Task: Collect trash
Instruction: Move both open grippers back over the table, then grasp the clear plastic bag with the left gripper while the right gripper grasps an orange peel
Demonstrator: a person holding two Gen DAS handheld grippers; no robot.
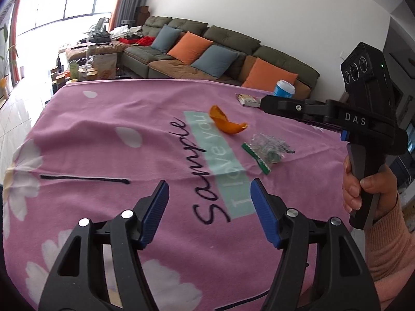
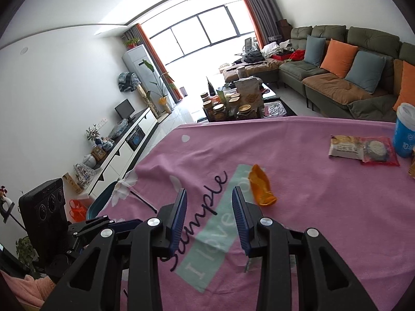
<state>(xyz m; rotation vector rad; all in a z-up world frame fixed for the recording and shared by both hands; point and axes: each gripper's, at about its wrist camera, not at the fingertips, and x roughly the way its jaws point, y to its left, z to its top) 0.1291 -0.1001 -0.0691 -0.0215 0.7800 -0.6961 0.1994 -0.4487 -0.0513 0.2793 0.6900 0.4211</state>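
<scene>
An orange peel [image 1: 225,121] [image 2: 262,188] lies on the pink flowered tablecloth [image 1: 103,142] [image 2: 324,207]. Close by it is a crumpled clear wrapper with a green edge [image 1: 267,150]. My left gripper [image 1: 208,207] hovers open over the cloth's printed lettering, short of the wrapper, with nothing between its blue pads. My right gripper [image 2: 210,207] is also open and empty, its right finger just left of the peel. In the left wrist view a hand holds the right gripper [image 1: 262,102] above the far right of the table. The left gripper [image 2: 114,224] shows at the lower left of the right wrist view.
Two snack packets [image 2: 363,149] [image 1: 246,99] and a blue-and-white cup [image 2: 404,132] [image 1: 284,88] stand at the table's far right. A blue bin [image 2: 101,202] and an orange bag [image 2: 77,208] sit on the floor left of the table. Beyond are a jar-laden coffee table [image 2: 233,103] and sofa [image 2: 337,77].
</scene>
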